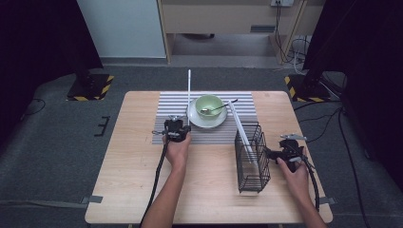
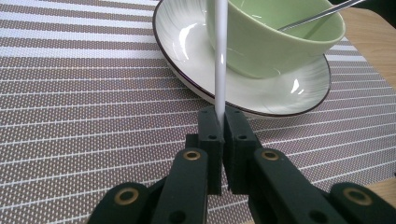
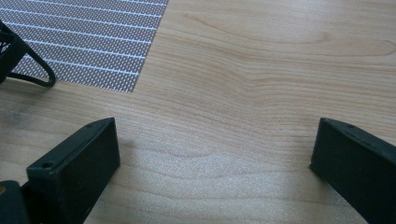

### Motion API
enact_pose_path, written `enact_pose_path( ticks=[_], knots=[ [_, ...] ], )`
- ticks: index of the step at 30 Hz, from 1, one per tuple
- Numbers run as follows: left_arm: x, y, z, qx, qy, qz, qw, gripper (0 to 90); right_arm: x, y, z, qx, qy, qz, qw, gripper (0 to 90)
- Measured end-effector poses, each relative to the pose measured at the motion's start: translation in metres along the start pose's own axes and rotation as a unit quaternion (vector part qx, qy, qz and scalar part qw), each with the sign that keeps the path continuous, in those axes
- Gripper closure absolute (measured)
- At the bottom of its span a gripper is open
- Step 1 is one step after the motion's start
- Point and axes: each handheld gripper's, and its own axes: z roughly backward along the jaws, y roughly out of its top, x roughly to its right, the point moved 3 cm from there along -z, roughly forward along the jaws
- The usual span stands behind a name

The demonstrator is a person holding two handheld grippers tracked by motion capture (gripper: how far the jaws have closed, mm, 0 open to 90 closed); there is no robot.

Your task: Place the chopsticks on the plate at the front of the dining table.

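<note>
- Now we have the left gripper (image 1: 177, 124) clenched on a white chopstick (image 2: 220, 60), which stands upright at 9 o'clock of the green bowl (image 1: 209, 105) on its plate (image 2: 187, 46).
- Our right gripper (image 3: 215, 149) hovers released over the table (image 3: 261, 70), at 3 o'clock of the wire basket (image 1: 252, 159), where another chopstick (image 1: 240, 126) leans.
- We judge the basket comes next: keep the grip firm, carry the stick toward 4 o'clock, and lower it tip-first through the open top, clear of the spoon (image 1: 216, 108).

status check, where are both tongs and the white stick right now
Left tongs shut on white stick, held upright beside plate. Right tongs open over bare table, by wire basket. Green bowl close behind stick.
</note>
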Motion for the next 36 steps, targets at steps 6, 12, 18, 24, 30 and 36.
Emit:
enact_pose_path(
  ticks=[6,12,18,24,30,36],
  knots=[
    [-0.0013,-0.0007,-0.0008,-0.002,0.004,0.002,1.0,86.5,0.0,0.0,0.0,0.0,0.0,0.0,1.0,1.2],
    [-0.0015,-0.0012,-0.0004,-0.001,0.005,0.003,1.0,86.5,0.0,0.0,0.0,0.0,0.0,0.0,1.0,1.2],
    [-0.0019,-0.0014,-0.0002,0.001,0.009,0.006,0.9999,86.5,0.0,0.0,0.0,0.0,0.0,0.0,1.0,1.2],
    [-0.0017,-0.0019,-0.0003,0.001,0.011,0.004,0.9999,86.5,0.0,0.0,0.0,0.0,0.0,0.0,1.0,1.2],
    [-0.0017,-0.0029,-0.0006,0.0,0.012,0.003,0.9999,86.5,0.0,0.0,0.0,0.0,0.0,0.0,1.0,1.2],
    [-0.0004,-0.0048,-0.001,-0.002,0.015,0.001,0.9999,86.5,0.0,0.0,0.0,0.0,0.0,0.0,1.0,1.2]
  ],
)
